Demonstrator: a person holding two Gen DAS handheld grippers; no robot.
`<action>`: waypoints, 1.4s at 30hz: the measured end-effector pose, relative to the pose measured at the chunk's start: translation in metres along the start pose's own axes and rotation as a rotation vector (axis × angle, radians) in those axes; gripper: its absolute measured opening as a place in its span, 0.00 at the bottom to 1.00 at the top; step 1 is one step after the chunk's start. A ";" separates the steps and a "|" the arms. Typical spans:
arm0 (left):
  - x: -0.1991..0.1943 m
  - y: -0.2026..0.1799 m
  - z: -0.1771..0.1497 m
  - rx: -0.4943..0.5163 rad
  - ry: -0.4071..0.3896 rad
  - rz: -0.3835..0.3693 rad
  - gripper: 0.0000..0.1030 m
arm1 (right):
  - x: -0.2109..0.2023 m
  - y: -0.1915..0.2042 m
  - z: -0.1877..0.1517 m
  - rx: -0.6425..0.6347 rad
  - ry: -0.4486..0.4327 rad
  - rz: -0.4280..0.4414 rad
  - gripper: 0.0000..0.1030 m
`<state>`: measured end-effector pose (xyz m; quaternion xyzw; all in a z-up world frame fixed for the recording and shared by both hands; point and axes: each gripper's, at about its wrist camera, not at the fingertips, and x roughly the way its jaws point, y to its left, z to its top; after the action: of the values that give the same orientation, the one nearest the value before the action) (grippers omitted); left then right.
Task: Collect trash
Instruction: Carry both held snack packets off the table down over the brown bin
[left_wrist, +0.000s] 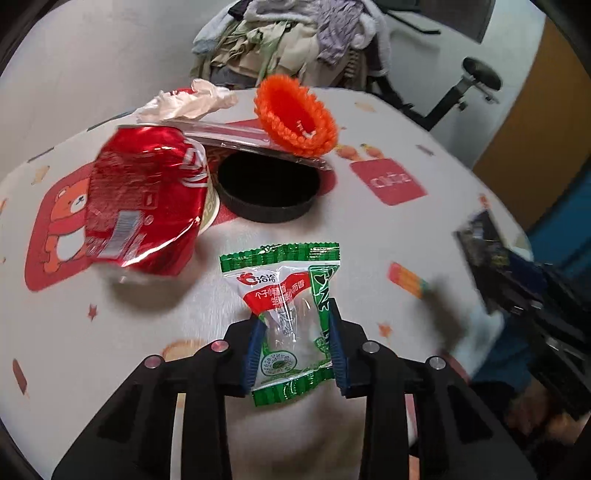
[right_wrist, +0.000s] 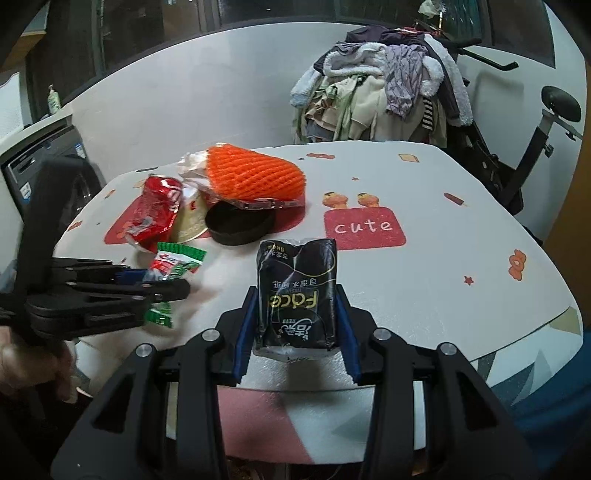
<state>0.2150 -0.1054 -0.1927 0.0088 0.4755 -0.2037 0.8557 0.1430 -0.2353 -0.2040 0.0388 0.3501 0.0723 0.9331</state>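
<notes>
Left gripper (left_wrist: 293, 347): jaws clamped on green snack packet (left_wrist: 286, 314). Right gripper (right_wrist: 295, 328): jaws clamped on black tissue pack (right_wrist: 297, 291). Uncollected beyond both jaws: crushed red can (left_wrist: 144, 199), orange foam net (left_wrist: 295, 114), black lid (left_wrist: 267, 186), crumpled tissue (left_wrist: 188, 103).

Green snack wrapper (left_wrist: 291, 325) and black tissue pack (right_wrist: 297, 295) both clamped.

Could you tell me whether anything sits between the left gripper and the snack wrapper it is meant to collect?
Nothing does. The left gripper already has the snack wrapper between its blue pads, which press on its sides. The crushed can and black lid lie farther back on the table.
</notes>
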 end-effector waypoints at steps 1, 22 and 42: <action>-0.010 0.000 -0.005 0.006 -0.008 -0.021 0.30 | -0.003 0.002 -0.001 -0.002 -0.002 0.007 0.40; -0.114 0.006 -0.172 0.034 -0.003 -0.035 0.36 | -0.057 0.079 -0.042 -0.128 0.039 0.115 0.40; -0.175 0.026 -0.185 0.008 -0.264 0.063 0.94 | -0.051 0.118 -0.093 -0.239 0.169 0.185 0.42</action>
<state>-0.0069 0.0172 -0.1553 0.0004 0.3575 -0.1781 0.9168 0.0309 -0.1251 -0.2263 -0.0464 0.4111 0.2018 0.8878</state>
